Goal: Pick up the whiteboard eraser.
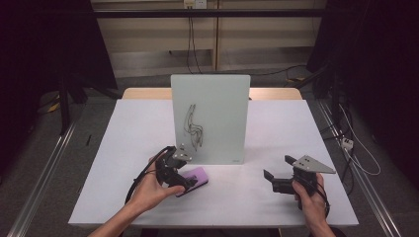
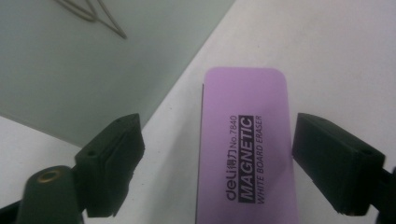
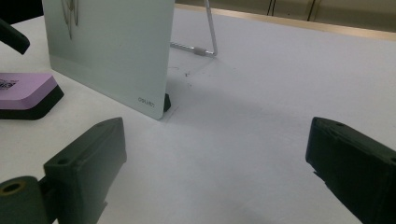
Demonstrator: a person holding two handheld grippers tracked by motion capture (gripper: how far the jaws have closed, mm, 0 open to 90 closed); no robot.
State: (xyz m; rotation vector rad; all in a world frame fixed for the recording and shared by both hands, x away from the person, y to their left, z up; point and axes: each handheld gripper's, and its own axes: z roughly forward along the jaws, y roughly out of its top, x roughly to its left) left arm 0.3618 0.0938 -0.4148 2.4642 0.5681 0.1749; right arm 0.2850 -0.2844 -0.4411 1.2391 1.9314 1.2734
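straddling eraser [image 2: 245, 149] between fingers [image 2: 114, 161]

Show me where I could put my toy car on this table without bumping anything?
The table is bare right of the whiteboard, out to the right edge, and left of it too. It's crowded in front: the left claw straddles the purple eraser, and the right claw rests near the front right.

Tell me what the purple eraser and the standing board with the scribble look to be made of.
Eraser: smooth purple plastic top, matte, with printed lettering; in the right gripper view a dark base beneath it, probably felt.
Board: pale, smooth, faintly glossy panel with rounded corners, likely frosted glass or coated plastic; it bears grey marker lines and leans on a thin wire stand that looks like metal.
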